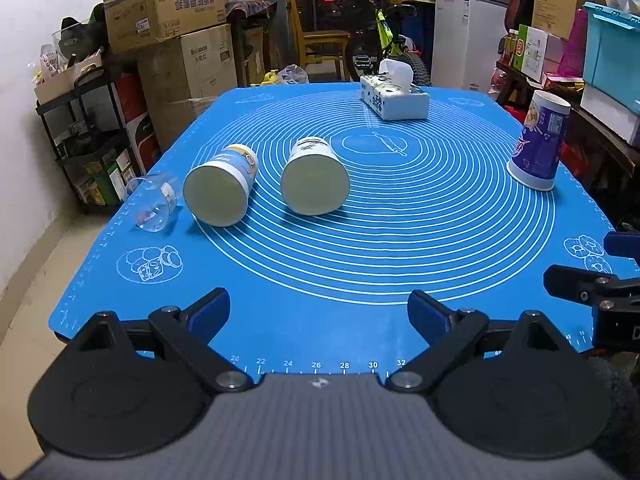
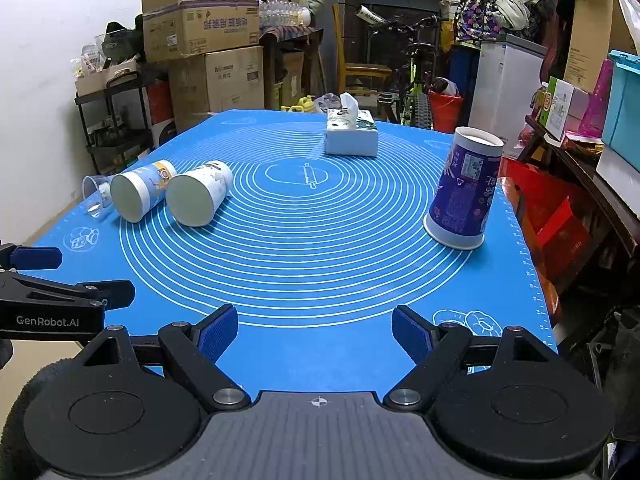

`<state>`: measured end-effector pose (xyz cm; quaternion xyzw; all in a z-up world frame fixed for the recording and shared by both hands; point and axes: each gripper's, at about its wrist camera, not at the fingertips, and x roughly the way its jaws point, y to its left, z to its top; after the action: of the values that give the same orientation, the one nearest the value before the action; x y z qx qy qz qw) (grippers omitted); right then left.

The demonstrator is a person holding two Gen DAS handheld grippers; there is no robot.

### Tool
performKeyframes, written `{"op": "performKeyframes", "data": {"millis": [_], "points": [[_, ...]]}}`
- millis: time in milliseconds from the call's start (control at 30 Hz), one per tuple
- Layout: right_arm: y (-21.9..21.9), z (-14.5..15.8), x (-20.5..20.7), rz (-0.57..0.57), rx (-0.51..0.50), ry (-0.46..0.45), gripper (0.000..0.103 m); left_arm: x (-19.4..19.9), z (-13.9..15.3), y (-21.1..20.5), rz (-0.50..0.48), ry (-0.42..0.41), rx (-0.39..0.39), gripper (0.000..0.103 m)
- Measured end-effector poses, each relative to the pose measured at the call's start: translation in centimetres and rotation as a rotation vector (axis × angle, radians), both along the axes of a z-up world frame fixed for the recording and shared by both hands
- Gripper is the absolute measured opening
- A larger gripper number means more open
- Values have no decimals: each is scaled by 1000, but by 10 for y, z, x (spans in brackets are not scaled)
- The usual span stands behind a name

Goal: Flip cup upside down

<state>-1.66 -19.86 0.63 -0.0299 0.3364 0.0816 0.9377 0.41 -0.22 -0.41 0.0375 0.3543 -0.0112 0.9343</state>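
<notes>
Two paper cups [image 1: 314, 176] lay on their sides at the tabletop's [image 1: 360, 280] left; the purple cup [image 2: 464, 188] already stood inverted. Both the left gripper [image 1: 319, 314] and right gripper [image 2: 315, 330] had fingers wide apart, empty. Pinching a cup's wall mid-height before rotating seemed wisest.

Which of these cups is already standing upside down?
The purple cup near the mat's right edge: it stands with its wide mouth down. The two white cups and the clear plastic cup lie on their sides.
</notes>
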Motion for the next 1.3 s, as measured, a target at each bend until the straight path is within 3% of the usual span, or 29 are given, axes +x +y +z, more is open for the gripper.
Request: {"op": "performKeyframes", "data": {"millis": [1300], "points": [[-1,-2,2,-4,5,12,86,-1,-3,0,2,3,16,95]]}}
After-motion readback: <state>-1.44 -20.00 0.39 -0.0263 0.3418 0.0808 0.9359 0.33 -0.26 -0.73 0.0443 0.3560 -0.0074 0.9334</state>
